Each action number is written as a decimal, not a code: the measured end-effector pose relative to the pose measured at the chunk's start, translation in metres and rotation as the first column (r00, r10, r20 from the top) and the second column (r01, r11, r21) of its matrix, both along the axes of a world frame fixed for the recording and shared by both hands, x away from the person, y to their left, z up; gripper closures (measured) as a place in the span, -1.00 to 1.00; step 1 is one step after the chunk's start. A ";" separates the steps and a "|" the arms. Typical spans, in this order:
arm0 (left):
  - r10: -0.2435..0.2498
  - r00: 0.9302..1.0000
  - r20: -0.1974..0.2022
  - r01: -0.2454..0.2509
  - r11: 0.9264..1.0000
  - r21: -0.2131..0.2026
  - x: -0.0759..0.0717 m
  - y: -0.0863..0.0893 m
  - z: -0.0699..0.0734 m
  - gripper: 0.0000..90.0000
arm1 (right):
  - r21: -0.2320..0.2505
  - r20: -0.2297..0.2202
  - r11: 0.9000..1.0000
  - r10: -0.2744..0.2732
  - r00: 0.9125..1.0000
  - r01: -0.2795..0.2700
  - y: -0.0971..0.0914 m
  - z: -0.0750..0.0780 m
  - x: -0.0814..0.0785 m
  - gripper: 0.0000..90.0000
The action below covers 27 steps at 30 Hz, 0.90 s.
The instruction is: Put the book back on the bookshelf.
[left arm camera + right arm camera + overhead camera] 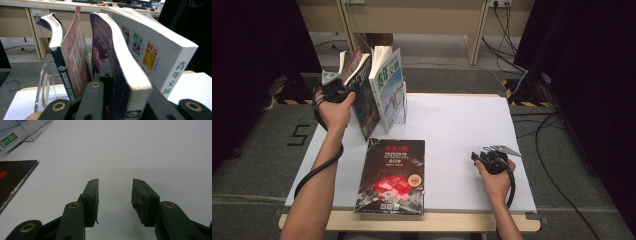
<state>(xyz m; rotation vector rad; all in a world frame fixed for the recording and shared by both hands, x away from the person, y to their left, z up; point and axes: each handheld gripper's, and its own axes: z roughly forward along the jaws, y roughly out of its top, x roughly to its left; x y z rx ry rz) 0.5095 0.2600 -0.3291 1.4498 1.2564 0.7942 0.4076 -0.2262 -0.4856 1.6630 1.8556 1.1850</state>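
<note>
White tabletop (462,130) carries a clear acrylic book stand (43,85) at its far left corner, with three thick paperbacks standing inside. The left gripper (332,90) is clamped on the middle dark purple-covered book (117,75), between the white-covered thick digest (155,52) and the red science fiction paperback (75,60). I judge this book is nearly placed. One black glossy magazine (393,175) lies flat near the front edge, not yet shelved. The right gripper (115,200) rests with jaws apart and empty; nothing blocks it.
</note>
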 end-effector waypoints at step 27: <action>0.009 0.998 0.057 -0.009 1.000 0.005 0.008 -0.001 0.009 0.83 | 0.005 0.006 1.000 -0.007 1.000 0.007 -0.003 0.000 0.000 0.29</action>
